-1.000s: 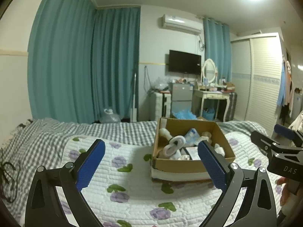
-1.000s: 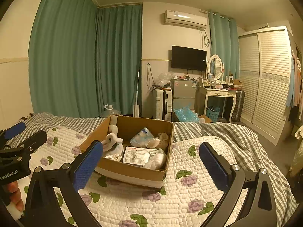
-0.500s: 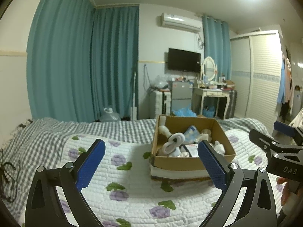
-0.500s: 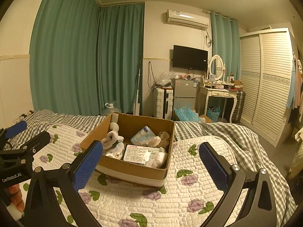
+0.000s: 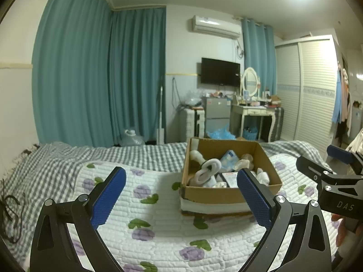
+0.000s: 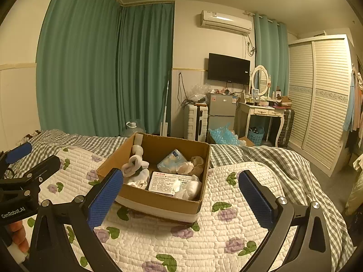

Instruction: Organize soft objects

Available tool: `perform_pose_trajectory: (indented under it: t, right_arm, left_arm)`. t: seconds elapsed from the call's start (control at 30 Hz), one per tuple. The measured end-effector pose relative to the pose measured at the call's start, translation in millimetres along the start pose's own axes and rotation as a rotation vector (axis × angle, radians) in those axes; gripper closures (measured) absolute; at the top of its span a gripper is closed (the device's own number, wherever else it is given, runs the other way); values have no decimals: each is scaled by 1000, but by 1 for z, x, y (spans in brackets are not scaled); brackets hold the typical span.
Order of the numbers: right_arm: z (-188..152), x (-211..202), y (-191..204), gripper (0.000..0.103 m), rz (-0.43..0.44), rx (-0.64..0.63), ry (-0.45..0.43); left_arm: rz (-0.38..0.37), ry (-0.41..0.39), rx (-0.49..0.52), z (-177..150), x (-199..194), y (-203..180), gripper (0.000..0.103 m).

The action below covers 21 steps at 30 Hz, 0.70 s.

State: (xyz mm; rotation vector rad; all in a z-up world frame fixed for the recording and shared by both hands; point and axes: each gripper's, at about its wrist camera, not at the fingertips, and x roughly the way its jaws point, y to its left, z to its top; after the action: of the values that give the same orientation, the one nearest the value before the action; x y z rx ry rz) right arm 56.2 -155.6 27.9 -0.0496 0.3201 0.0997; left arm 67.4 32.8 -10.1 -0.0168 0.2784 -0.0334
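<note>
Two grippers above one bed, one box of soft items.

Left gripper point(image 5: 181, 191) spread wide, empty; one cardboard box point(image 6: 158, 200) on the floral quilt point(image 6: 226, 238) holds socks point(image 6: 133, 163) and two packets; right gripper point(image 6: 180, 192) spread wide, empty.

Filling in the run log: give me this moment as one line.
left gripper: open, empty | right gripper: open, empty | cardboard box: on quilt, holds soft items | nothing grasped
</note>
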Motion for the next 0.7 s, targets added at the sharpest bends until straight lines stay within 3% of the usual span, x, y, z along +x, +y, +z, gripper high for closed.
perform_pose_trajectory:
  t: [0.7]
  right_arm:
    - [-1, 0, -1, 1, 1, -1, 0]
  left_arm:
    - [-3, -2, 2, 0, 1, 2, 3]
